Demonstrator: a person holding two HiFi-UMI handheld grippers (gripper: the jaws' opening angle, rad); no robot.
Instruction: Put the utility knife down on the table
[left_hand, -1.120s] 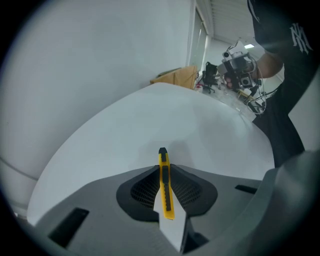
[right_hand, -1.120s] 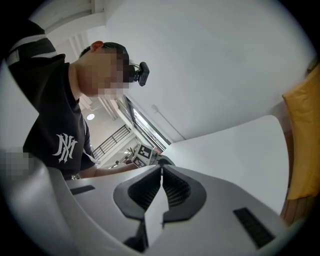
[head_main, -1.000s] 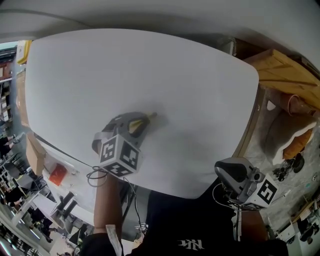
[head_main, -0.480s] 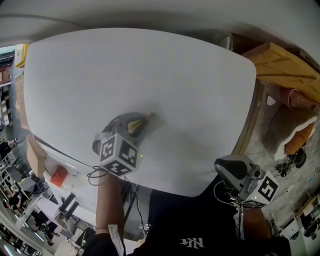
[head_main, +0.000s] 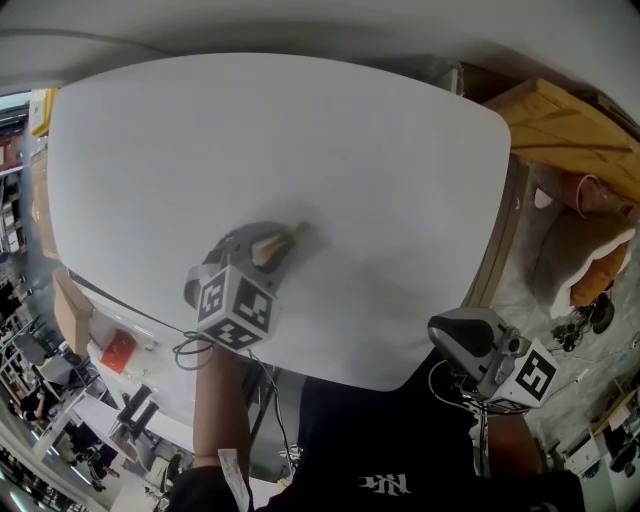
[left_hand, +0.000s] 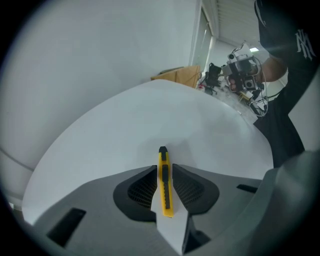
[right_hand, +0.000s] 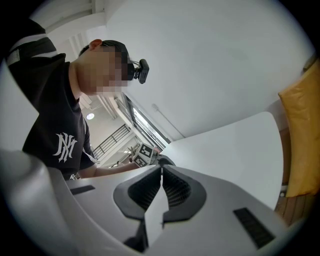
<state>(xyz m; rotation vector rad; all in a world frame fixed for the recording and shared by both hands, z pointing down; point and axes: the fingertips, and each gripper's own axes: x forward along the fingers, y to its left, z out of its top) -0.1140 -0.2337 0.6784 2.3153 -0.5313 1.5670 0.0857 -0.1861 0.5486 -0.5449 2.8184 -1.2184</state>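
L gripper (left_hand: 163, 168), lower left of the head view, has sunk a touch in 1 s — yellow utility knife (left_hand: 164, 184) pinched between its 2 jaws, tip nearing the white table (head_main: 300, 130) — set-down looks imminent; R gripper (right_hand: 161, 169), jaws pressed together on nothing, idles lower right.

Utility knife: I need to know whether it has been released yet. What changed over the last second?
Very little. The left gripper eased slightly down and back toward the person, with the utility knife still between its jaws, tip low over the table. No release shows. The right gripper stayed off the table's near corner, jaws together and empty.
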